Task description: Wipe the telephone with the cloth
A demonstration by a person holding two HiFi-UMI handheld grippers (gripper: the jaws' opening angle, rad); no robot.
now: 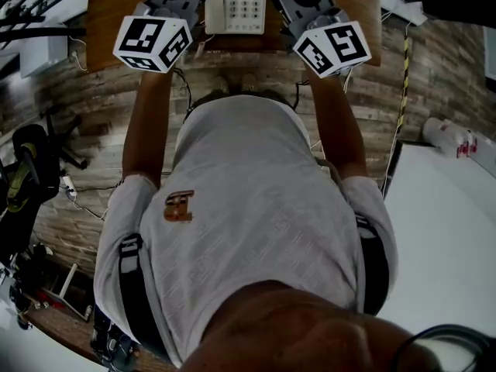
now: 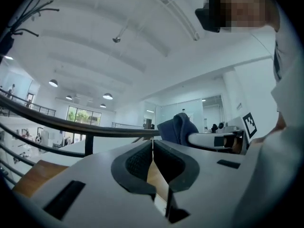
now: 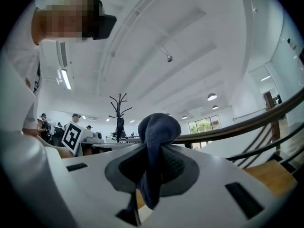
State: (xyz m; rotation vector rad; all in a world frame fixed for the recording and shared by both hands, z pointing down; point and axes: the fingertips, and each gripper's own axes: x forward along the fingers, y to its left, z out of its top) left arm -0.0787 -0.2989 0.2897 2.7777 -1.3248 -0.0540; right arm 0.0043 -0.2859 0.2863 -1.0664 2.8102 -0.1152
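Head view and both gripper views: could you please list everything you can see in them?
telephone: one, white, on the table between the grippers.
table: one, brown wood, top of the head view.
cloth: one, dark blue, clamped in the right gripper's jaws.
coat stand: one, black, background of the right gripper view.
railing: one, dark, beyond the left gripper.
floor: wood planks, beneath the person.
shirt: one, light grey, on the person.
left gripper: one, grey, shut, nothing between the jaws.
right gripper: one, grey, shut on the cloth.
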